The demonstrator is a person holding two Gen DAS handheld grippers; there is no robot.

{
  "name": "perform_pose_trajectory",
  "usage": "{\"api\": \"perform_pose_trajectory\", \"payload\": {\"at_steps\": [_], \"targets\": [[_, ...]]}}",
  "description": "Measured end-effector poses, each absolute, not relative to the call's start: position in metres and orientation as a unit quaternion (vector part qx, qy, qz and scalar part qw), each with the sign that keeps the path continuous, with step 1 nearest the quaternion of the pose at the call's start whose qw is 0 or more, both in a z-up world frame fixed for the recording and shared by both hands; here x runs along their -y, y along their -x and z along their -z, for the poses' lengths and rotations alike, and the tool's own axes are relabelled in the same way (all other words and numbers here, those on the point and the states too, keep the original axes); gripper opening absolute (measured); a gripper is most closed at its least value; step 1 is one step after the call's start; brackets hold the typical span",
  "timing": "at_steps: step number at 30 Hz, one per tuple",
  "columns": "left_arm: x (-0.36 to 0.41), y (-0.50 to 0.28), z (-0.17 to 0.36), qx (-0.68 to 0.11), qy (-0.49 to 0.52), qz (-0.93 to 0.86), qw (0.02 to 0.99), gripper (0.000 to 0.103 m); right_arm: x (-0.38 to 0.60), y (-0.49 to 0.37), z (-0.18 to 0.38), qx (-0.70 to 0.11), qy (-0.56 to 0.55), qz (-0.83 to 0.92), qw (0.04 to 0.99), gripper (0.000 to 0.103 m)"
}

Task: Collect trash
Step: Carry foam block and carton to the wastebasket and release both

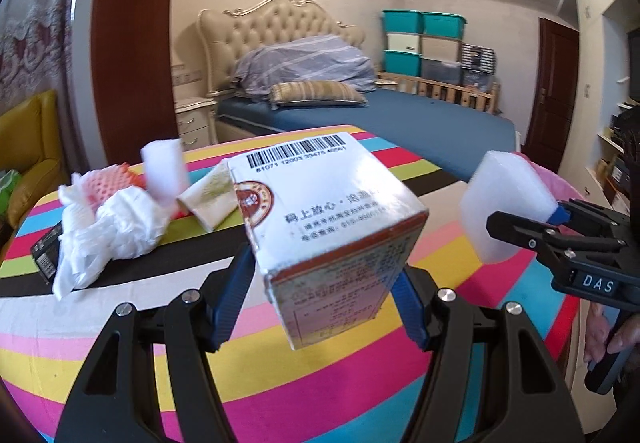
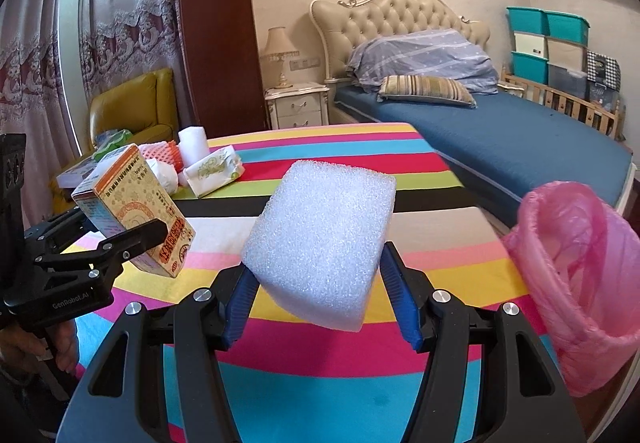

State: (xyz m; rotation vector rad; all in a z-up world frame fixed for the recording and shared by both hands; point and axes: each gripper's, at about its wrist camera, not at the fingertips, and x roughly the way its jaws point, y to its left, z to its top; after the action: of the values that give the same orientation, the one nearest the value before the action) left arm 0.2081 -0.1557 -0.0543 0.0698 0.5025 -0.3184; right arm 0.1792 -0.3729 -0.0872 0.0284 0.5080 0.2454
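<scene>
The left gripper (image 1: pixel 320 283) has its blue fingers (image 1: pixel 232 295) pressed on either side of a printed carton (image 1: pixel 336 227), held tilted in the air above the striped table (image 1: pixel 120 355); the pads and the carton's lower sides hide each other, and the small print on its faces is too blurred to read, though a barcode shows on the white top and an orange and gold pattern on the side seen from the right wrist. The right gripper (image 2: pixel 320 303) holds a white foam block (image 2: pixel 320 243) the same way — its blue fingers (image 2: pixel 396 299) clamp the block's lower half, which covers their tips. Farther off on the left of the table lie crumpled white tissue (image 1: pixel 108 231), a pink foam net (image 1: pixel 108 183), a roll of white foam (image 1: pixel 164 171) and a small tissue pack (image 1: pixel 212 199), partly overlapping. At the near right edge stands a bin lined with a pink bag (image 2: pixel 580 243) — its base is cut off.
</scene>
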Motion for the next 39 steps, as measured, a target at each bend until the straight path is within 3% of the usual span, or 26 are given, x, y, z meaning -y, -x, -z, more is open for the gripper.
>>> {"api": "perform_pose_trajectory", "payload": {"at_steps": [13,30,39], "targets": [[0.217,-0.207,0.042,-0.230,-0.056,0.240,0.941,0.064,0.440,-0.150,0.077,-0.218,-0.031,-0.063,0.973,0.057],[0.361,-0.213,0.033,-0.210,-0.093,0.382,0.895,0.064,0.567,-0.137,0.078,-0.212,-0.053,0.030,0.975,0.057],[0.441,-0.264,0.029,-0.225,-0.087,0.412,0.879,0.064,0.621,-0.160,0.079,-0.214,-0.050,0.044,0.975,0.058]]}}
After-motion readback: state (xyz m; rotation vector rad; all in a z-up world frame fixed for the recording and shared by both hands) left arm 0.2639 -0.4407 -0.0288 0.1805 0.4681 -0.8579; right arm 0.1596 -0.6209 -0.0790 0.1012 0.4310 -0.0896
